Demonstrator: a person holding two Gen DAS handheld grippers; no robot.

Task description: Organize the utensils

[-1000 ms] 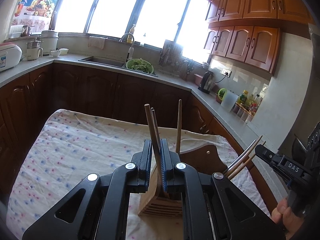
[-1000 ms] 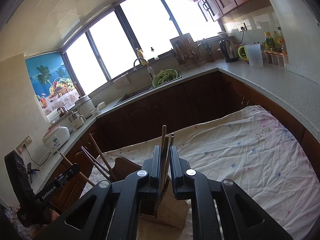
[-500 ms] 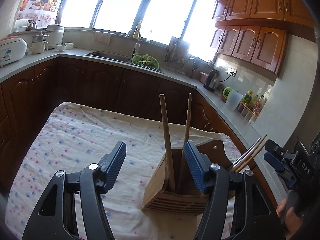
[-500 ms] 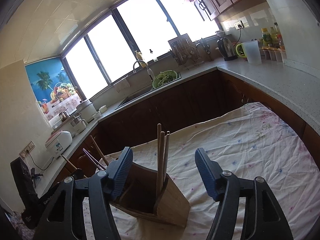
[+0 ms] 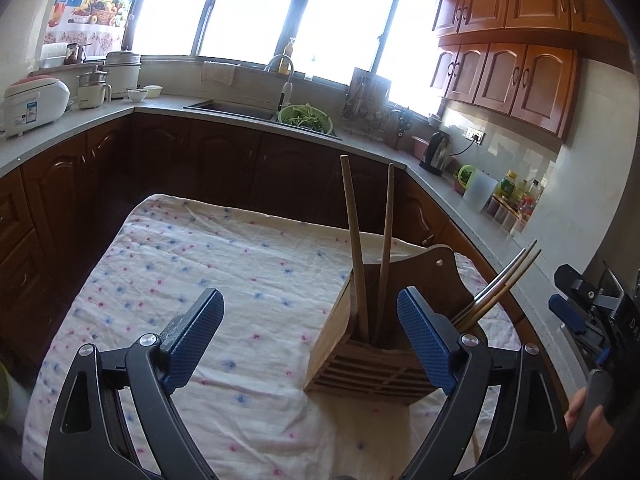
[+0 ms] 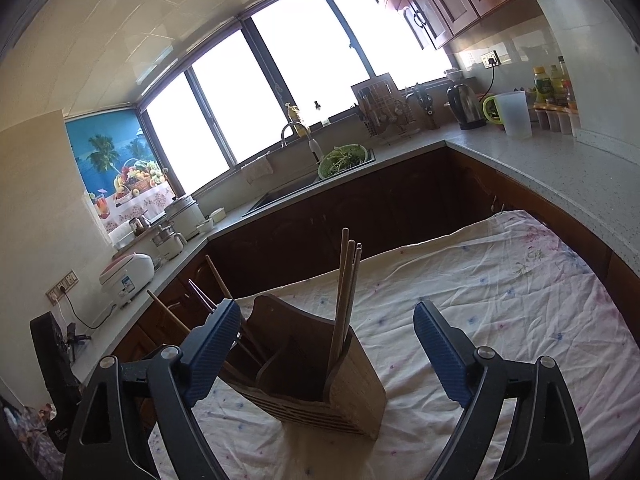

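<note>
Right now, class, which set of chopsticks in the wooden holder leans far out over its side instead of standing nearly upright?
The metallic-looking set at the holder's right end in the left wrist view. It slants steeply outward, while the wooden pair stands almost upright.

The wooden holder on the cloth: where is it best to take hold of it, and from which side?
Probably grip the holder by its tall back panel, coming from above. The panel is thin, upright and rises clear of the chopsticks, so open jaws could close across it. The slatted body looks too wide. Both grippers' jaws are opening, pressing on nothing.
</note>
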